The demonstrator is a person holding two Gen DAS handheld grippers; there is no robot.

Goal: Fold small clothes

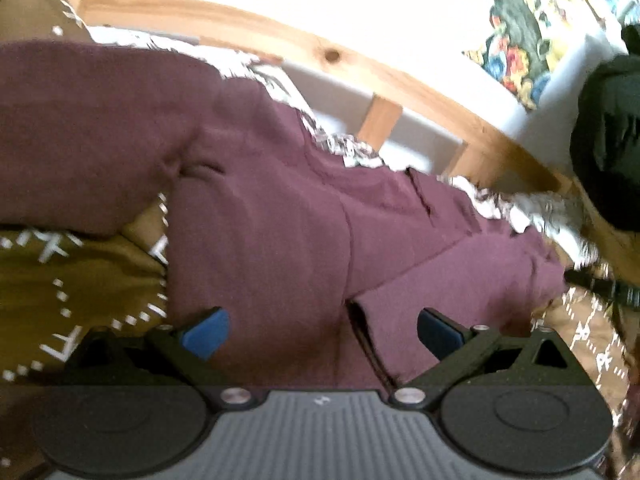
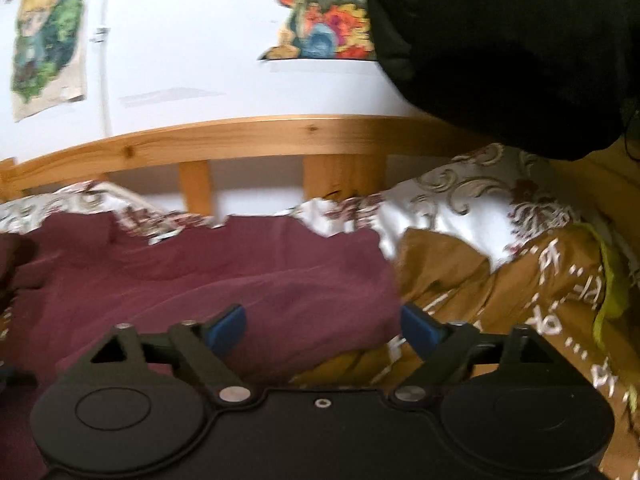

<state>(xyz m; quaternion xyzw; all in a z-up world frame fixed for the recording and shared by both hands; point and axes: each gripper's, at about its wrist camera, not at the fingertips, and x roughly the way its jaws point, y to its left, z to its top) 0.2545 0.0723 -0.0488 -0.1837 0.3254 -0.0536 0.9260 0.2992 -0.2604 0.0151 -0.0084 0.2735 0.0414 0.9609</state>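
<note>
Both grippers, left point(image 1: 322, 330) and right point(image 2: 322, 324), gape empty over the maroon garment point(image 1: 260, 200); I'd pinch a clean edge before folding.

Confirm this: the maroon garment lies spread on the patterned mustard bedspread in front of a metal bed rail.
Wrong on the rail. The maroon garment does lie on the patterned mustard bedspread, but the bed rail behind it is wooden, with visible knots, as the right wrist view shows.
</note>
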